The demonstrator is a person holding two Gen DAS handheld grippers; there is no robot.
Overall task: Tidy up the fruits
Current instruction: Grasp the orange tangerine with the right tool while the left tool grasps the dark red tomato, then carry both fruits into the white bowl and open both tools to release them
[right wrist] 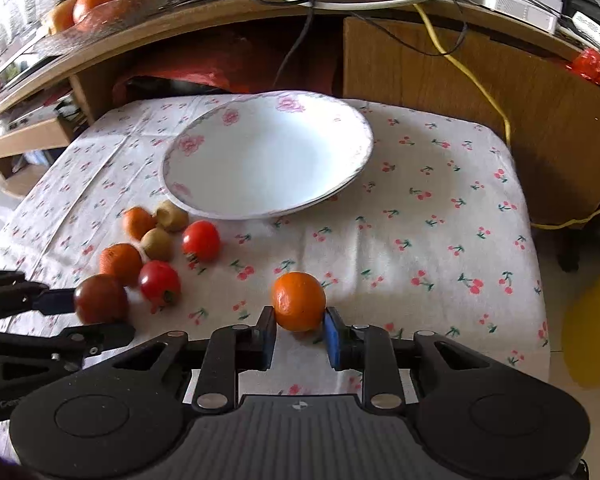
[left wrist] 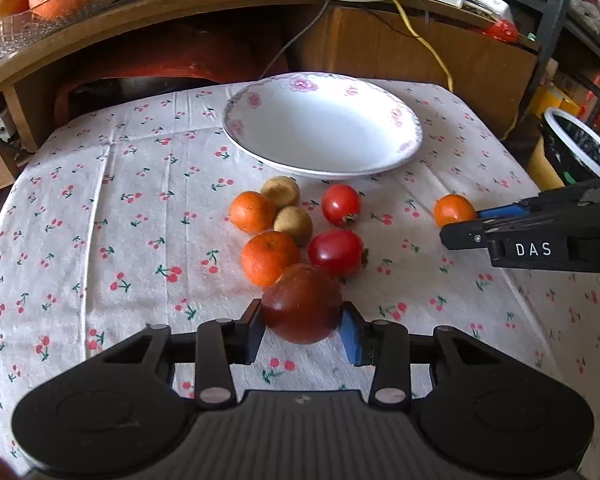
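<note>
- Left gripper [left wrist: 303,322] has its jaws pinching a dark red tomato [left wrist: 302,303] at the near end of the fruit pile. Pads sit on both flanks around its widest part.
- Right gripper [right wrist: 299,326] has its jaws on either side of a small mandarin [right wrist: 298,301] sitting alone on the cloth, well apart from the pile. They look closed on it, though I can't tell how firmly.
- The rest of the cluster: two brighter tomatoes [left wrist: 341,204], two more mandarins [left wrist: 252,211] and two brownish kiwis [left wrist: 280,191], all touching or just beside each other, between me and the white floral plate [left wrist: 410,120]. The plate has nothing in it, so I'm guessing that's where everything goes.
- Handling-wise, the tomato's the fussy one, I'd say: smooth skin, soft, bruises if I squeeze hard. So a gentle grip across the middle. The mandarin's rind should be grippier and more forgiving. Both look light.
- Everything's round, so anything I nudge could roll. The cherry-print cloth [left wrist: 100,184] probably helps a little.
- Room: the plate's raised rim needs clearing on the way in. The right side of the surface is open; the left path runs straight over the pile. The surface edge drops off on the right near a bin [left wrist: 580,148], so no loose drops there.
</note>
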